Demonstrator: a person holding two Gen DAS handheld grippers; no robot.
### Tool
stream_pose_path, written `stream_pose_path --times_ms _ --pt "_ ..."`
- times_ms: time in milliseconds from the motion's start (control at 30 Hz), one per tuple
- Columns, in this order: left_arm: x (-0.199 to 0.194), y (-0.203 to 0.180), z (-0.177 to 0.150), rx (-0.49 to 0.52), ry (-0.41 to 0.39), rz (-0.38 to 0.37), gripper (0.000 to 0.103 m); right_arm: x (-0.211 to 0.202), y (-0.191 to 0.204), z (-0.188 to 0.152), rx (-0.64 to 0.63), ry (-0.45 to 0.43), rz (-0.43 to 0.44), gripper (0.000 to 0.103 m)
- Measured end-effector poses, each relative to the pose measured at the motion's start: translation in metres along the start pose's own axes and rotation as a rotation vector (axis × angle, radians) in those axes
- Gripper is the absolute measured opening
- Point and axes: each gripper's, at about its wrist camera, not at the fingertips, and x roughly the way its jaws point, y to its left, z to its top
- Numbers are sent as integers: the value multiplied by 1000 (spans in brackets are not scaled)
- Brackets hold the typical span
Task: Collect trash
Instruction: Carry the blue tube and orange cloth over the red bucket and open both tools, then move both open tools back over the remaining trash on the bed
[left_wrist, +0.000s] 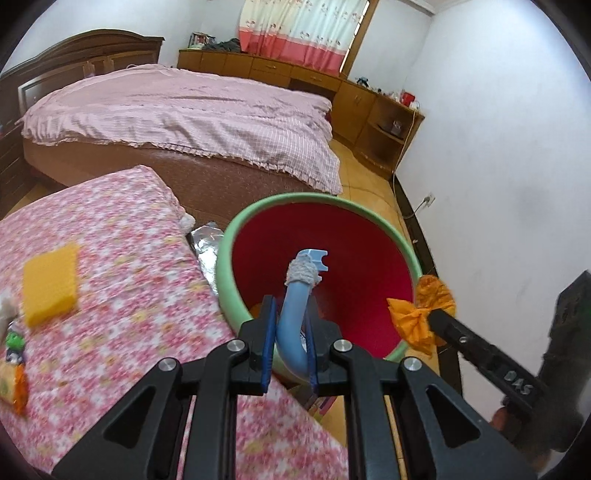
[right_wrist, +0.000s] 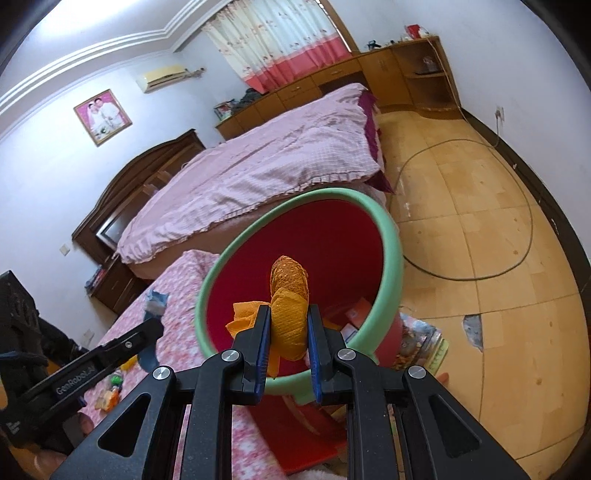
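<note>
A red bin with a green rim (left_wrist: 317, 199) stands beside the floral-covered table (left_wrist: 110, 258); it also shows in the right wrist view (right_wrist: 391, 243). My left gripper (left_wrist: 291, 325) is shut on a bent light-blue tube (left_wrist: 295, 314) with grey wrapping near its end, held over the bin's mouth. My right gripper (right_wrist: 288, 325) is shut on crumpled orange netting (right_wrist: 290, 314), also over the bin; it shows at the bin's right rim in the left wrist view (left_wrist: 421, 314). Some trash lies at the bin's bottom (right_wrist: 356, 317).
A yellow sponge (left_wrist: 50, 282) and small wrappers (left_wrist: 14, 354) lie on the table. Foil (left_wrist: 207, 243) sits between table and bin. A bed (left_wrist: 184, 110) stands behind. A cable (right_wrist: 517, 206) loops on the tiled floor.
</note>
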Motion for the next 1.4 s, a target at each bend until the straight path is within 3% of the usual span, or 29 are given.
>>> stream_pose_path --times_ms 367,500,567,1000,1400 --pt "46 -3 1 4 85 30 14 15 -15 5 30 15 -22 18" --pt "52 -3 2 -7 91 45 34 21 -17 5 35 21 -29 18" --pt "54 -3 2 -8 87 53 37 24 -17 6 32 25 -29 18" --pt "29 19 1 -78 40 70 37 52 -9 13 -14 62 -24 26" --pt "-5 50 -8 -113 11 150 37 55 7 13 -61 86 -28 28"
